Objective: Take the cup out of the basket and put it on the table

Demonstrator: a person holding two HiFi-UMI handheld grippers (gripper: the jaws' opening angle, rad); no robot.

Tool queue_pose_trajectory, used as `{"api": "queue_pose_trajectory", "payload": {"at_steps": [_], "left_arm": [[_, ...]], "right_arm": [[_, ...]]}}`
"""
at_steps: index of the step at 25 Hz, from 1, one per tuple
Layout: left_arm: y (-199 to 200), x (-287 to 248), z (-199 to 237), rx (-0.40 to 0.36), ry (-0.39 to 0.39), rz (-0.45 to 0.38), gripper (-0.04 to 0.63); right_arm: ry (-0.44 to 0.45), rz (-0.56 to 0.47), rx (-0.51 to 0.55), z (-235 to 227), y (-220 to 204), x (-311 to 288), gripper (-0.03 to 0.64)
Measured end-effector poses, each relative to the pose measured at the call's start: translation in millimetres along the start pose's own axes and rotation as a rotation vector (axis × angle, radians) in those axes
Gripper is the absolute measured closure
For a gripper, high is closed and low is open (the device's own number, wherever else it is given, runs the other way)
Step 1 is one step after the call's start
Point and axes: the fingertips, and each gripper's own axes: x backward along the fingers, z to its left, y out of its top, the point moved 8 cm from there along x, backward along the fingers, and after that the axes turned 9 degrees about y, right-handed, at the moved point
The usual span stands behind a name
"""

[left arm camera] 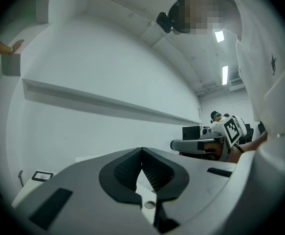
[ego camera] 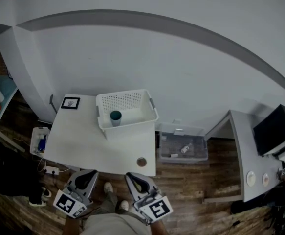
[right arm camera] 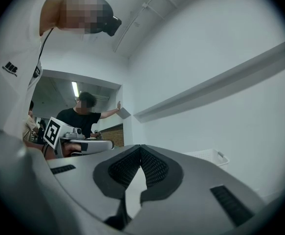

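the left gripper (ego camera: 87, 175) and right gripper (ego camera: 134, 177) sit at the bottom of the frame by the table's (ego camera: 78, 141) near edge, jaws pressed together on nothing. the near tabletop lies open but for a brown disc (ego camera: 142, 161) at lower right. the basket (ego camera: 132, 129) stands at the far edge with the cup (ego camera: 115, 117) upright inside, at its left.

1. I hold my left gripper (ego camera: 86, 173) low in front of my body, pointing forward and about level.
2. Its jaws meet at the tips, and nothing sits between them.
3. My right gripper (ego camera: 134, 176) is just beside it, apart from it and pointing much the same way.
4. Its jaws are pressed together and empty.
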Motion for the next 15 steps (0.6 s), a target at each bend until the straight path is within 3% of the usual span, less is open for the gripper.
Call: {"api": "queue_pose_trajectory", "payload": {"at_steps": [15], "left_arm": [[-2, -57, 66, 0.018, -0.032, 0.003, 0.594]], "right_arm": [[-0.041, 0.023, -0.001, -49, -8, -63, 0.607]]}}
